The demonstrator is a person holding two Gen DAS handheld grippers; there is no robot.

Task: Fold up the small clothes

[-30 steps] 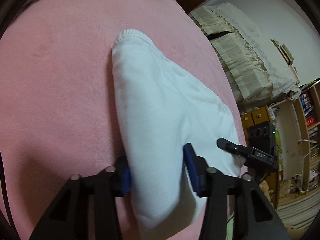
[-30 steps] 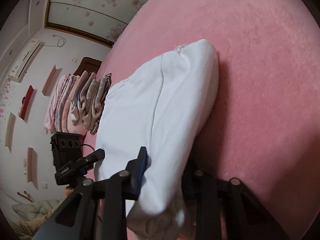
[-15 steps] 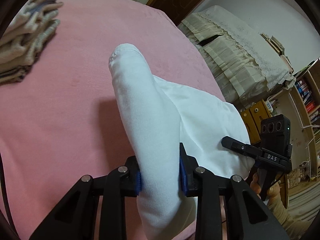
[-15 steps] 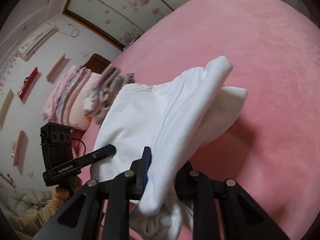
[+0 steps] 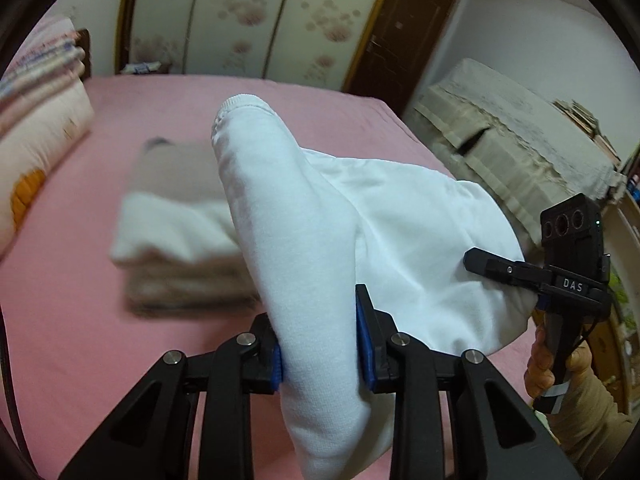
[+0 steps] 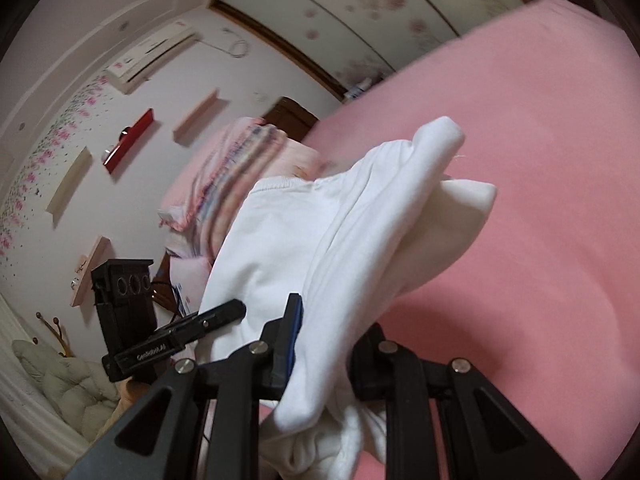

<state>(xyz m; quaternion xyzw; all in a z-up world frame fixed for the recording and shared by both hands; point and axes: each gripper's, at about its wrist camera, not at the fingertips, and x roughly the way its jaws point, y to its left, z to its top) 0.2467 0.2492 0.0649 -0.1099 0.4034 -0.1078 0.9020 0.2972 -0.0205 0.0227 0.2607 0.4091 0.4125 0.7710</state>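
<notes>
Cloth fills both wrist views: a white garment [image 5: 320,216], already doubled over, hangs in the air above the pink bed [image 5: 72,320]. My left gripper [image 5: 320,344] is clamped on one bunched edge, and my right gripper [image 6: 324,344] pinches the opposite end, its far finger mostly hidden by fabric. From the left view I also see a stack of folded clothes [image 5: 176,248] lying on the bed beyond the garment, blurred. I judge this the carrying step, after folding. The next move probably calls for lowering the garment flat onto that stack, both ends level, before I release.
</notes>
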